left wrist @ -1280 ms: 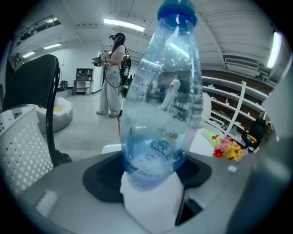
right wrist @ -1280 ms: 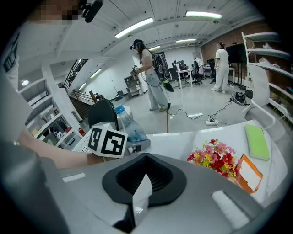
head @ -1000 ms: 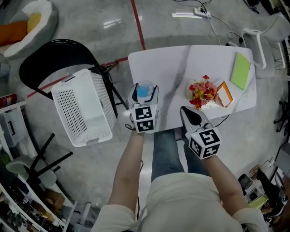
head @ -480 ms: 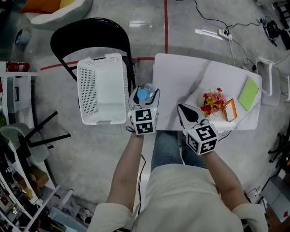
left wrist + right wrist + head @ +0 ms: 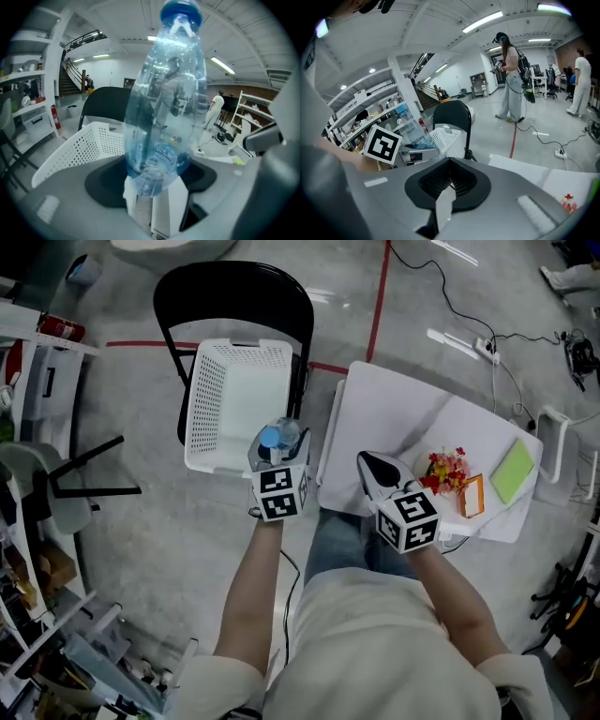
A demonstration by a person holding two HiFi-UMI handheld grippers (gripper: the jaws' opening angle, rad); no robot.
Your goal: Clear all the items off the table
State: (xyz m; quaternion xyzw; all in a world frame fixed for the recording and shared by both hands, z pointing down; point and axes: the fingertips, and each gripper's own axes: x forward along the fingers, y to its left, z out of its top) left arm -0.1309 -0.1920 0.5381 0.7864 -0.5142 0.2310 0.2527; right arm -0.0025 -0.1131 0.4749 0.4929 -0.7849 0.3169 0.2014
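We have the left gripper (image 5: 278, 440) off the left edge of the white table (image 5: 394, 418). Its jaws are spread wide and pinch the lower body of a clear water bottle (image 5: 164, 103) with a blue cap. The bottle stands roughly upright in the grip, cap up. It sits left of the table, over the near corner of the white perforated basket (image 5: 239, 399). The basket rests on the black folding chair (image 5: 234, 296), just beside the table's left edge. Right gripper (image 5: 367, 462) is over the table's near left part, jaws pressed together with nothing between them. On the table's right part lie red and yellow flowers (image 5: 445, 468). An orange-edged box (image 5: 471, 495) sits just right of them, and a green pad (image 5: 513, 472) lies nearer the right edge.
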